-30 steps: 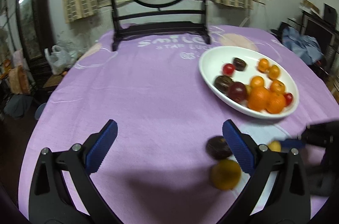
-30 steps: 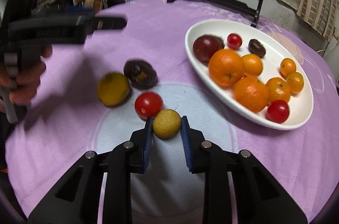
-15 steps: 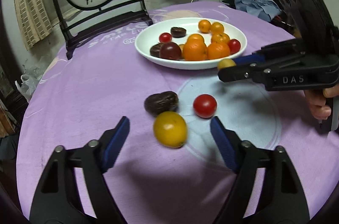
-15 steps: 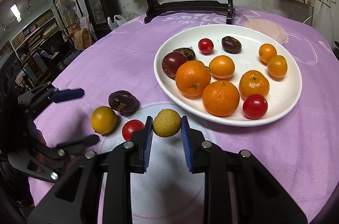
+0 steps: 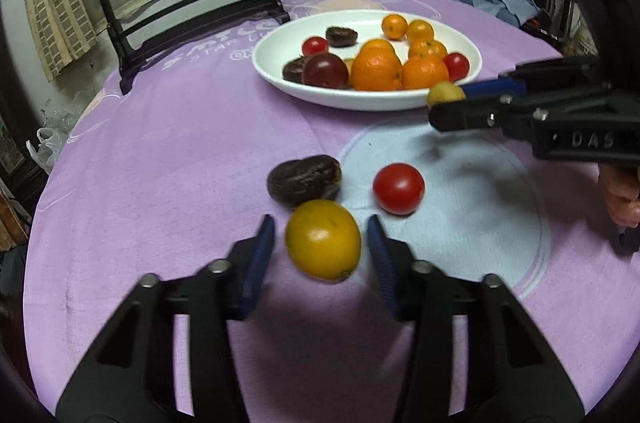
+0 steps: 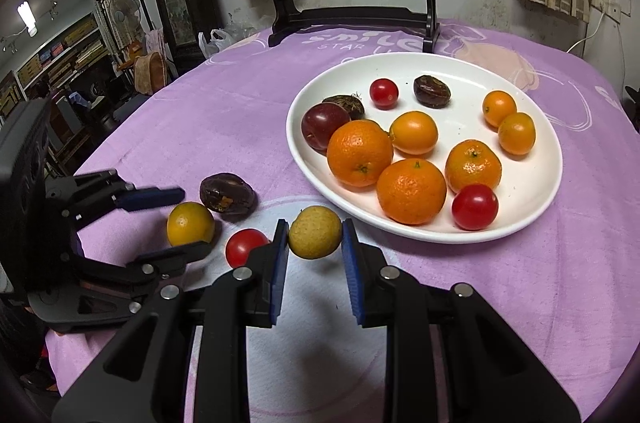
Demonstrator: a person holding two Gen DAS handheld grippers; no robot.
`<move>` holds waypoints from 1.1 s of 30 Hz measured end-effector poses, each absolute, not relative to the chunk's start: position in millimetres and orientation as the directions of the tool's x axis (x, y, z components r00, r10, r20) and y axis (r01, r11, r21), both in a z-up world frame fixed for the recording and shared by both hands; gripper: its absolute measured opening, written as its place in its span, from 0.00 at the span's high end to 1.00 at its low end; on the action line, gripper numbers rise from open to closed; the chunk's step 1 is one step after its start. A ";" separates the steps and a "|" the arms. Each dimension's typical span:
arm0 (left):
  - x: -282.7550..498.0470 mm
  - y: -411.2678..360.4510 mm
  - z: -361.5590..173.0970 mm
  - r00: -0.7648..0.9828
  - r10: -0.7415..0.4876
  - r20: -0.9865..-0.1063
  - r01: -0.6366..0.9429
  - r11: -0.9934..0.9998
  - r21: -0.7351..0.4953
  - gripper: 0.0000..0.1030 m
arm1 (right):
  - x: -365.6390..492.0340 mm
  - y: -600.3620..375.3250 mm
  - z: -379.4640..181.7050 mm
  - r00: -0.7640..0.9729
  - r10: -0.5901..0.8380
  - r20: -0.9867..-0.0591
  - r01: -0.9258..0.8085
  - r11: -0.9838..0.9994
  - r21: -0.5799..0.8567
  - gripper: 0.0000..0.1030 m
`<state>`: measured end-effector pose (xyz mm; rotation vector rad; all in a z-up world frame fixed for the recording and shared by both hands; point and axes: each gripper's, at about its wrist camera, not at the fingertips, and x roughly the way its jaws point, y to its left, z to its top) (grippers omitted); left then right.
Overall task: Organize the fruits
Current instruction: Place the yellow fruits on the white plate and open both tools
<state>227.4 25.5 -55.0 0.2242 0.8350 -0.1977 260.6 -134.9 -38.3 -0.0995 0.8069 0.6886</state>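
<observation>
Matte round yellow fruit (image 6: 315,232) pinched in right gripper (image 6: 315,237), left gripper (image 5: 321,249) parted around glossy orange (image 5: 323,240)

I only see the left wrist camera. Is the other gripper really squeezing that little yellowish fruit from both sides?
Observer: Yes. In the right wrist view, the right gripper has a blue pad pressed on each side of the little yellowish fruit.
Child: Is it over the white plate yet?
Observer: Not yet. It sits just short of the near rim of the white plate.
Child: Does the loose dark fruit look different from that side?
Observer: Yes, the dark fruit shows an orange patch there.
</observation>
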 end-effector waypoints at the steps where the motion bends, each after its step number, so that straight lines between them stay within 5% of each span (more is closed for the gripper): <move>1: 227.5 25.4 -55.6 0.656 -0.080 -0.750 0.257 0.959 0.123 0.63 | 260.6 -135.1 -37.5 0.491 0.529 -0.692 -0.601 0.781 0.170 0.74; 12: 221.2 34.4 -18.9 0.735 -0.177 -0.654 0.238 0.971 0.004 0.63 | 264.6 -157.5 -17.4 0.584 0.557 -0.591 -0.552 0.806 0.213 0.74; 19: 274.9 19.9 5.9 0.769 -0.173 -0.615 0.161 0.984 -0.076 0.63 | 277.4 -171.4 -5.0 0.802 0.387 -0.455 -0.386 0.917 0.100 0.74; 29: 362.5 -14.6 4.4 0.757 -0.115 -0.643 0.115 0.992 -0.042 0.63 | 333.2 -176.7 -29.0 0.771 0.333 -0.544 -0.304 0.941 0.145 0.74; 31: 365.5 -16.6 1.1 0.746 -0.096 -0.659 0.103 0.994 -0.029 0.50 | 335.6 -179.0 -31.3 0.767 0.335 -0.547 -0.299 0.941 0.157 0.73; 32: 363.1 -16.8 2.0 0.748 -0.085 -0.658 0.093 0.995 -0.022 0.25 | 333.8 -179.3 -30.3 0.773 0.329 -0.542 -0.294 0.944 0.153 0.65; 33: 355.8 -15.7 6.2 0.769 -0.057 -0.637 0.070 0.998 -0.005 0.13 | 330.7 -179.4 -27.6 0.787 0.317 -0.529 -0.287 0.948 0.140 0.55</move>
